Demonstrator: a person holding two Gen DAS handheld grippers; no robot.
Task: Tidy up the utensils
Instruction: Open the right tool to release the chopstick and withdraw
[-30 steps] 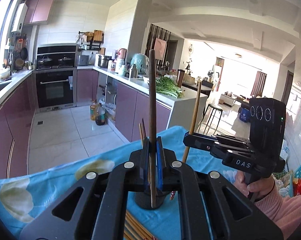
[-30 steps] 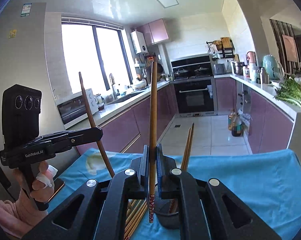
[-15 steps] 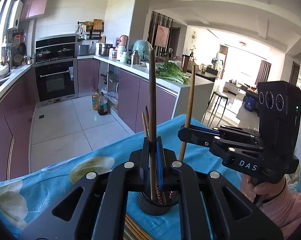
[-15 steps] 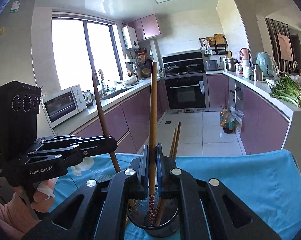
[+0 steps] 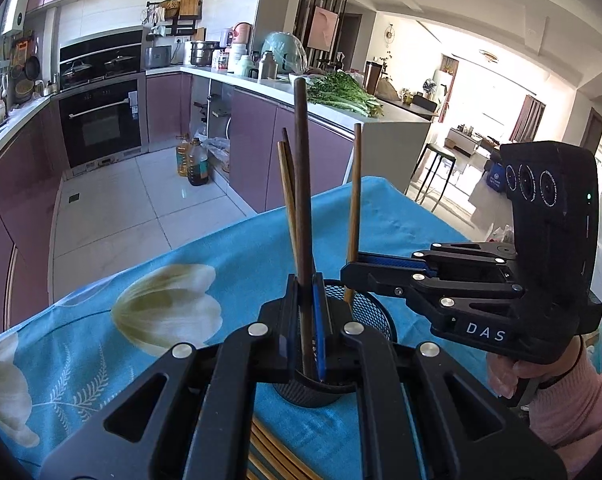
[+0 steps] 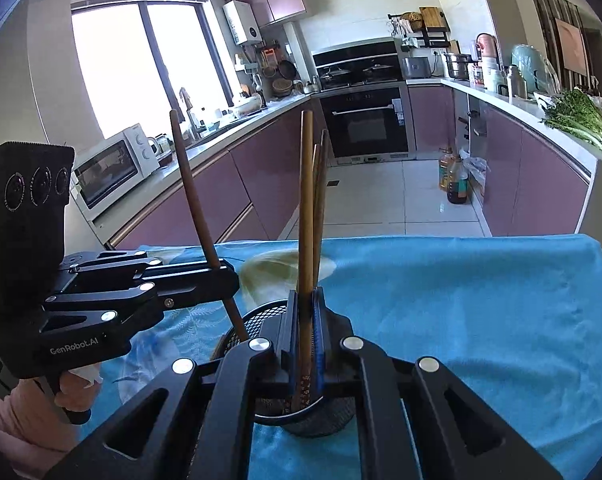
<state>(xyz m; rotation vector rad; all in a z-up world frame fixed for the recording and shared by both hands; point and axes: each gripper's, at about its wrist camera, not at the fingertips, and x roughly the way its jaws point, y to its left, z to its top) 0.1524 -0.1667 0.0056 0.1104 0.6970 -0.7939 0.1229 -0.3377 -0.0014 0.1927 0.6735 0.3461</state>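
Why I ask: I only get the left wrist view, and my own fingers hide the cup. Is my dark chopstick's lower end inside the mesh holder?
Observer: In the right wrist view the dark chopstick runs down out of the left gripper and crosses the rim of the mesh holder. Its very tip is hidden behind the right gripper.
Operator: Is it upright?
Observer: No. Seen from that side it leans, with its top tipped toward the window.
Operator: And the other stick?
Observer: The light chopstick has its patterned end down inside the holder and is clamped between the right fingers.
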